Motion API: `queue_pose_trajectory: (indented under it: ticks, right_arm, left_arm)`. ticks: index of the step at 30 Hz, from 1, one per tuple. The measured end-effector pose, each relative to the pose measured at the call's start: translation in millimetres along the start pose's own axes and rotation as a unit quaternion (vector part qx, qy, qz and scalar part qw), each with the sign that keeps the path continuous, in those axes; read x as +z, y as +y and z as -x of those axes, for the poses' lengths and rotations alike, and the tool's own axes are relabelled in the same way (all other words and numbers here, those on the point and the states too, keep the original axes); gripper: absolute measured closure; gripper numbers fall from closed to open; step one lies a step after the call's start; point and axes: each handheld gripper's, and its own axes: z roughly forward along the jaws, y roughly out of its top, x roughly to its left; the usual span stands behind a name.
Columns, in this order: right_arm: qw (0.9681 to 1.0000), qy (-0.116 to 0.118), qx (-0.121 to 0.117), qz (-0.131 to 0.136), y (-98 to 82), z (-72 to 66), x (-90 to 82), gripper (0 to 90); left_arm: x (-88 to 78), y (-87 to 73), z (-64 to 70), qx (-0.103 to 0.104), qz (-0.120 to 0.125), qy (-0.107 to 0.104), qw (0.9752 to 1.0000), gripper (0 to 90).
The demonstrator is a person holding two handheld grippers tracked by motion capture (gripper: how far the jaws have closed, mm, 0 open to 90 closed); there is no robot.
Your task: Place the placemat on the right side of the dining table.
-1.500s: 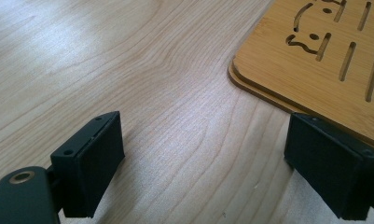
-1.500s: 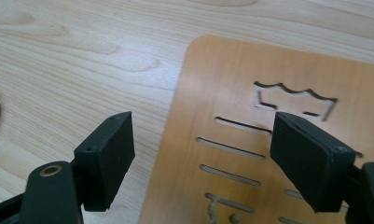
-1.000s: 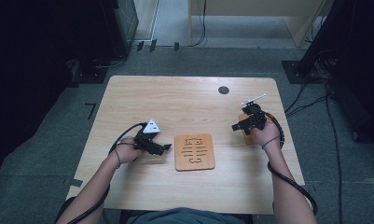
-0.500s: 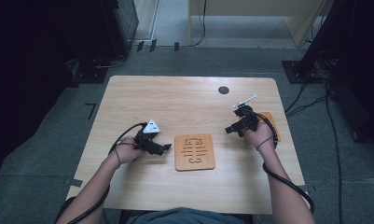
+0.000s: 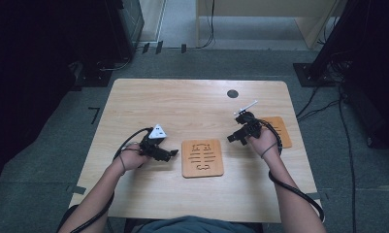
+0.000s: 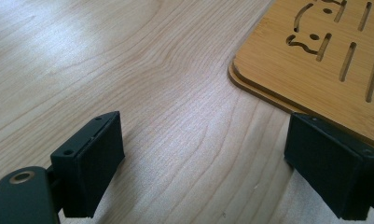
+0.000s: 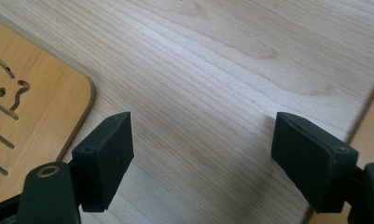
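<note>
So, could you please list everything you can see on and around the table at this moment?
Table: one, light wood, centre of the high view.
Slotted boards: two, orange-brown wood; one at table centre, one partly hidden behind the right hand.
Round mark: one, dark, far side of the tabletop.
Cables: several, black, on the grey floor beyond the table.
Left gripper: black, open, left of the centre board.
Right gripper: black, open, right of it.

Pale woodgrain table (image 5: 192,107), orange-brown slotted trivet (image 5: 202,158), black jaws.
</note>
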Motion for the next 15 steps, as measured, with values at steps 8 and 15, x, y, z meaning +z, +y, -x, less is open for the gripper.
queue_pose_trajectory:
  ticks: [8, 15]
  right_arm:
    - [0.9999, 0.003, -0.013, -0.005, 1.9, -9.2, 3.6, 20.9]
    - [0.9996, 0.009, -0.027, -0.008, 3.8, -19.3, 6.2, 20.5]
  left_arm:
    - [0.0, 0.0, 0.1, 0.000, 0.000, 0.000, 1.0000, 10.9]
    - [0.0, 0.0, 0.0, 0.000, 0.000, 0.000, 1.0000, 10.9]
